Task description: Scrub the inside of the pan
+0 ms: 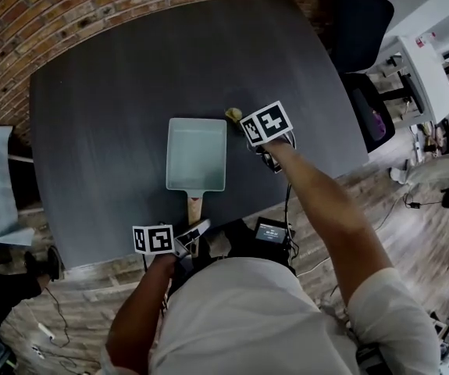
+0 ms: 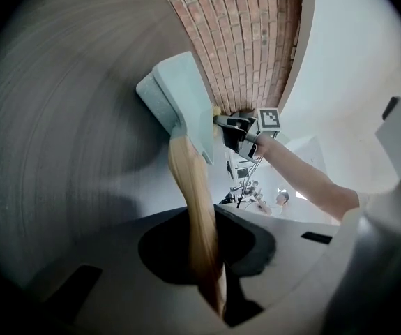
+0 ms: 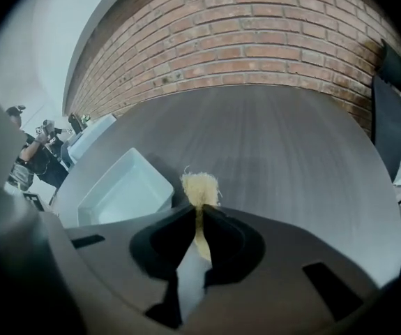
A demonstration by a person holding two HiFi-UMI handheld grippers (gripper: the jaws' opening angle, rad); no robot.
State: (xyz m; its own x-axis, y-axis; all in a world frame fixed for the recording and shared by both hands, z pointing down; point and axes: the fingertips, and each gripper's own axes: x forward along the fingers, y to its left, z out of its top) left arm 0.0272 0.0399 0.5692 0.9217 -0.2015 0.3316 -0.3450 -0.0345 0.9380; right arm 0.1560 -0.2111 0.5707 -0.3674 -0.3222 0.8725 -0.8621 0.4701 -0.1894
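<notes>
The left gripper's [image 2: 206,222] jaws are drawn narrow and are clamped on the wooden handle [image 2: 190,187] of the pan [image 2: 180,95]. The handle is seen running from between them up to the pale blue-green pan body. In the head view this gripper is held at the near edge of the table [image 1: 99,131], with the handle pointed toward the person and the pan lying flat in front of it.

The right gripper's [image 3: 199,209] jaws are pressed together on the stem of a yellowish fibrous scrubber [image 3: 200,185], whose tuft is seen sticking out just past the tips. The tuft is held outside the pan, just beside its far right corner, over the dark table top. Whether it touches the table cannot be told. In the right gripper view the pan is seen to the left of the jaws, close to them but apart from the scrubber.

Inside the pan only its pale bottom and low walls are shown. The pan's rim and right wall are placed between the scrubber and the inside of the pan.

Beyond the table a brick wall [image 3: 242,40] is seen. A black chair [image 1: 361,22] is set at the table's far right corner, and white shelving [image 1: 427,69] is seen further right. A person [image 3: 26,149] is seen in the background at the left of the right gripper view.
</notes>
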